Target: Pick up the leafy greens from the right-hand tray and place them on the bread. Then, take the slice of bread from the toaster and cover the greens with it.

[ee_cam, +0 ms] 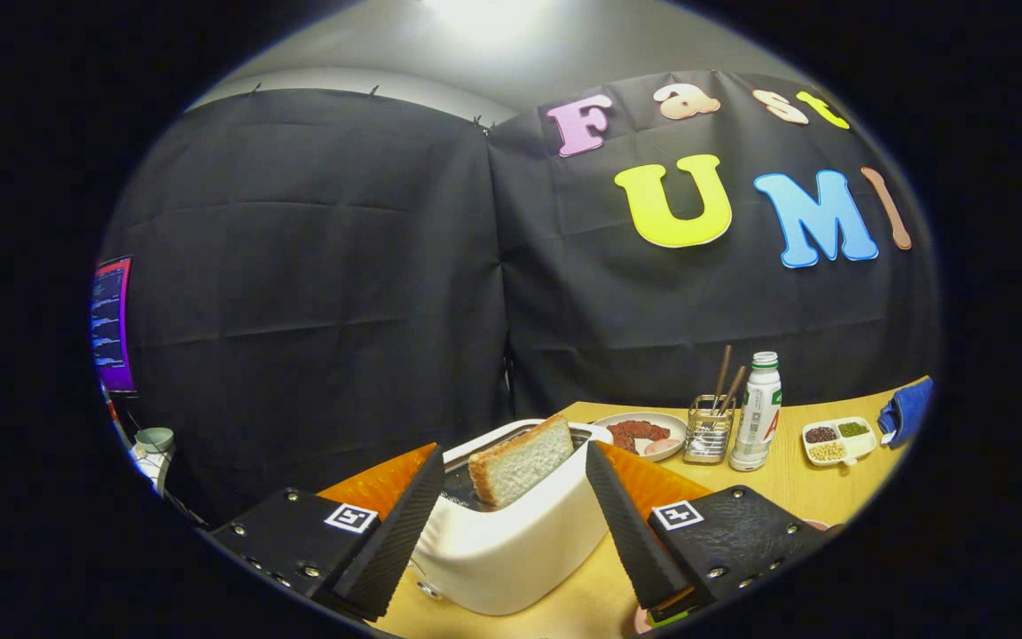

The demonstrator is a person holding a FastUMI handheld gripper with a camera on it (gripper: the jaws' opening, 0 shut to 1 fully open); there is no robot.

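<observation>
White plastic toaster point(511, 541), one unit, lower centre of frame, sitting between the gripper point(511, 493) fingers. One slice of toasted bread point(522, 460) stands tilted in its slot, sticking up above the rim, between the fingertips but not touching either. Claw is spread wide, nothing pinched. Orange pieces sit behind each finger; can't tell what they are.

Right of centre on the yellow wooden table point(795, 493), counted:
- one round pale plate point(644, 435) with reddish-brown food, just behind the toaster
- one wire mesh holder point(709, 430) with two brown sticks upright in it
- one white bottle with green cap point(758, 411), just beside the holder
- one white divided dish point(839, 439), three compartments: dark beans, green beans, pale beans
- one blue cloth point(906, 410) at the far right table edge

Left edge of frame: one lit monitor point(112, 324), one pale green cup point(154, 439) below it.

Nothing stands between the fingers and the slice.
</observation>
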